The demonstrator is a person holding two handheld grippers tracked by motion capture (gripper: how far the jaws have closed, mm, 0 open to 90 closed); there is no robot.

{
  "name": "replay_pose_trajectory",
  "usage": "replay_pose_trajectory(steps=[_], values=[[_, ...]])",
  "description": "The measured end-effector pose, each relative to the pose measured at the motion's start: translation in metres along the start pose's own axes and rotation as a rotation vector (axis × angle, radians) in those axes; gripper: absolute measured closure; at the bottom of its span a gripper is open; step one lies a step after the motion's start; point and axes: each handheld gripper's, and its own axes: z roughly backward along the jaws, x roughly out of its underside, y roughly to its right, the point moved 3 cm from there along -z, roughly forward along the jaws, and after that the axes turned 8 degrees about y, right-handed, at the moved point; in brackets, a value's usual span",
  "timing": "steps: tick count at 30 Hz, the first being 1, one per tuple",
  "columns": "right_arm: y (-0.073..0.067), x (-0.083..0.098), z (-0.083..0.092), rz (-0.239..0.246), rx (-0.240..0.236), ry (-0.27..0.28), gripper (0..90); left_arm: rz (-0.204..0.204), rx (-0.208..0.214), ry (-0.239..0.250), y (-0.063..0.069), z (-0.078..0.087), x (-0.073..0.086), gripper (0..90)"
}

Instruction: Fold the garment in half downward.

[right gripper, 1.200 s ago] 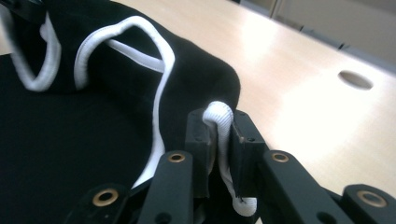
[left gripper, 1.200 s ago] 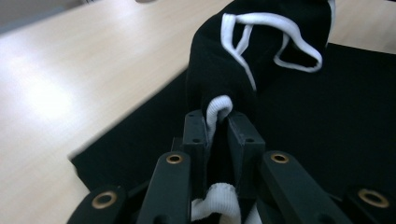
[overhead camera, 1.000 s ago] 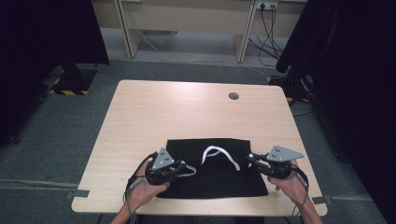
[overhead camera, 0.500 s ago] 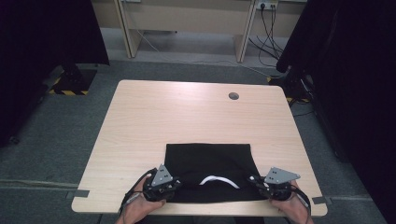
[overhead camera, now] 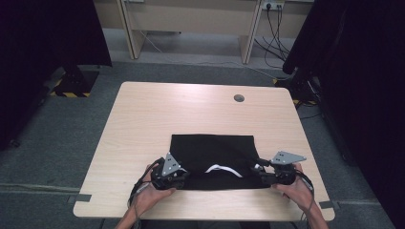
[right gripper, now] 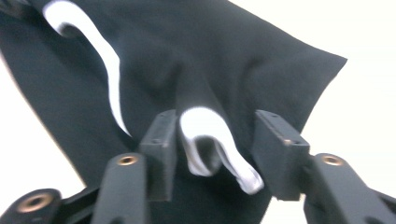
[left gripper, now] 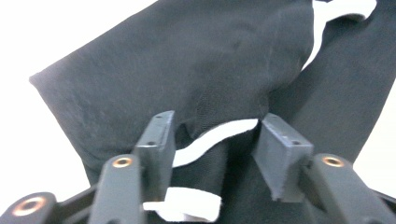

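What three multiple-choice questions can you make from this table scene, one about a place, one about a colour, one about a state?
1. Where on the table does the black cloth lie?
A. far edge
B. near edge, between the hands
C. left corner

2. What colour is the trim on the cloth?
A. white
B. red
C. yellow

3. How do the jaws of the left gripper and right gripper stand?
A. clamped on cloth
B. apart, cloth between them
C. holding a cup

Answers:
1 B, the cloth lies by the person's side.
2 A, white strips show in each view.
3 B, gaps show beside the pads; both have just been opening.
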Motion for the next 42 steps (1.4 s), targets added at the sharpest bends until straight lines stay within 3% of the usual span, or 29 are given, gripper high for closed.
replay_pose_trajectory(steps=[2,6,10,13,16,18,22,25,28,30,32,35,38,42], values=[[-0.005,-0.005,0.004,-0.002,-0.033,0.022,45.5,-0.017,-0.001,0.018,0.004,0.002,-0.002,39.2],[-0.015,-0.008,0.003,0.055,-0.041,-0.003,43.6,-0.036,0.012,0.04,0.01,0.002,-0.007,31.5],[-0.02,-0.006,-0.006,0.104,-0.073,-0.039,59.6,-0.054,0.043,0.032,0.012,-0.005,-0.009,32.8],[-0.021,-0.006,-0.008,0.141,-0.086,-0.043,78.0,-0.083,0.078,-0.003,0.014,-0.011,-0.004,53.7],[-0.022,-0.008,-0.001,0.154,-0.094,-0.017,85.2,-0.085,0.077,0.007,0.016,-0.006,-0.004,75.4],[-0.021,-0.011,0.007,0.156,-0.093,0.006,87.1,-0.085,0.082,0.035,0.018,0.005,-0.008,80.8],[-0.024,-0.015,0.023,0.157,-0.095,0.055,87.8,-0.069,0.106,0.082,0.024,0.028,-0.013,83.4],[-0.03,-0.009,0.03,0.126,-0.116,0.058,84.0,-0.041,0.151,0.064,0.031,0.034,-0.003,78.6],[-0.037,0.009,0.029,0.118,-0.127,-0.017,72.6,-0.015,0.192,0.023,0.037,0.036,0.008,65.9],[-0.041,0.017,0.03,0.076,-0.129,-0.048,63.2,0.019,0.199,0.042,0.036,0.039,0.005,56.4],[-0.04,0.016,0.035,0.049,-0.117,-0.026,58.4,0.051,0.178,0.071,0.031,0.041,-0.004,48.1],[-0.035,0.0,0.04,0.032,-0.068,0.032,55.9,0.086,0.133,0.105,0.021,0.037,-0.019,42.6],[-0.03,-0.015,0.03,0.04,-0.029,0.049,55.4,0.108,0.08,0.057,0.011,0.021,-0.02,39.7],[-0.034,-0.015,0.003,0.068,-0.026,-0.013,55.3,0.129,0.039,-0.035,0.004,0.008,0.003,38.7]])
